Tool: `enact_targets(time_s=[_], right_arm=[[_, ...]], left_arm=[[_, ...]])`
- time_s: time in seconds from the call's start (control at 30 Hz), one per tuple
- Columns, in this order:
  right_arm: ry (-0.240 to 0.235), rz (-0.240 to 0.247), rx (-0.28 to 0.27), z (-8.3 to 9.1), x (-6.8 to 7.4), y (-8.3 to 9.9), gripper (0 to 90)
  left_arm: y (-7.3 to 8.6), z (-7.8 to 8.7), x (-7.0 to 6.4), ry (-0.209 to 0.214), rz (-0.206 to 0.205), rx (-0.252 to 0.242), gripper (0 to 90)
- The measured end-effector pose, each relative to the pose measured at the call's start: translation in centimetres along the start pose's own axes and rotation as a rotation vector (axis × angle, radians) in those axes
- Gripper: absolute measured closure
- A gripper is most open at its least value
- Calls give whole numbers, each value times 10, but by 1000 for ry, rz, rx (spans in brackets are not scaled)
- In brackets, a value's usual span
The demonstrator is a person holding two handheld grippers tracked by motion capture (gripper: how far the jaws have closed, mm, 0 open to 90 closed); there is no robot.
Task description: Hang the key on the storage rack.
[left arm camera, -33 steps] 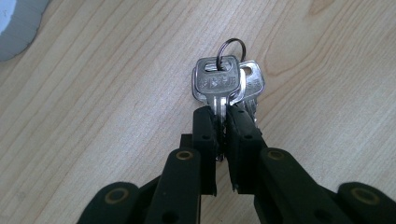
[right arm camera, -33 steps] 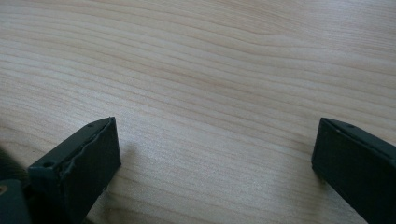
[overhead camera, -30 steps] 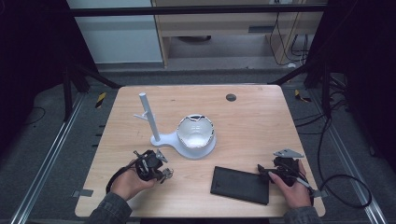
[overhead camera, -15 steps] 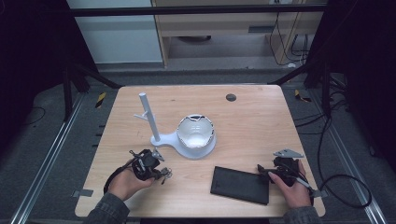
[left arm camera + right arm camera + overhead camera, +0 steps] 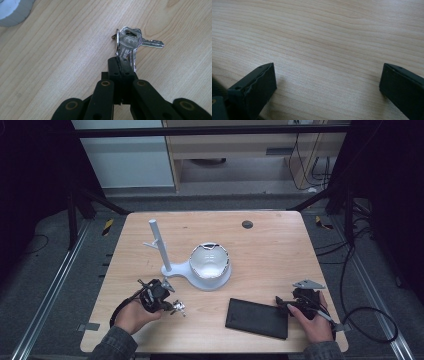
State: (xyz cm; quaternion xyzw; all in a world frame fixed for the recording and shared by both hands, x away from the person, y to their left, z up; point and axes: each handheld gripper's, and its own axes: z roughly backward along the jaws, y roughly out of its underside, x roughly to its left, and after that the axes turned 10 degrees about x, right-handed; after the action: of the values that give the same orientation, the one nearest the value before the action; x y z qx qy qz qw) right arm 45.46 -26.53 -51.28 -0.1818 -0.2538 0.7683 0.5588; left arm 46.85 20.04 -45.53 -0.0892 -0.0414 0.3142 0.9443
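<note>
A bunch of silver keys (image 5: 130, 43) on a ring lies on the wooden table (image 5: 280, 250), its near end pinched between the closed black jaws of the left gripper (image 5: 121, 61); the key blades fan out just past the fingertips, one pointing off to the side. From above, the keys (image 5: 178, 307) show just beyond the tip of the left gripper (image 5: 167, 303), which a hand (image 5: 131, 315) holds near the table's front edge.

Ahead of those fingers, toward the middle of the table, stands a white bowl-shaped dish (image 5: 210, 265) on a white base with an upright post (image 5: 159, 245) rising beside it; a corner of that white base (image 5: 13, 11) shows at the far edge of the left gripper view. A small dark disc (image 5: 247, 224) lies farther off, well past the dish.

Across the table, the right gripper (image 5: 282, 302) rests in the person's other hand (image 5: 312, 320), its jaws spread wide with bare wood between them, as the right gripper view (image 5: 327, 87) makes plain. Just beside its fingertips, toward the keys, lies a flat black rectangular pad (image 5: 257, 318), apart from the keys.
</note>
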Motion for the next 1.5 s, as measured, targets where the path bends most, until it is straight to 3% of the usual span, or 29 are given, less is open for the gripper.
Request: enact_targets(time_s=[0.33, 0.63, 1.27, 1.5], right_arm=[[0, 0, 0, 0, 0, 0, 12], [0, 0, 1, 0, 0, 0, 10], [-2, 3, 1, -1, 0, -1, 5], [3, 12, 2, -3, -2, -3, 4]], left_arm=[[3, 25, 5, -11, 11, -31, 899], [4, 50, 8, -23, -11, -18, 899], [-1, 120, 18, -57, -31, -61, 900], [-5, 134, 22, -63, -33, -69, 900]])
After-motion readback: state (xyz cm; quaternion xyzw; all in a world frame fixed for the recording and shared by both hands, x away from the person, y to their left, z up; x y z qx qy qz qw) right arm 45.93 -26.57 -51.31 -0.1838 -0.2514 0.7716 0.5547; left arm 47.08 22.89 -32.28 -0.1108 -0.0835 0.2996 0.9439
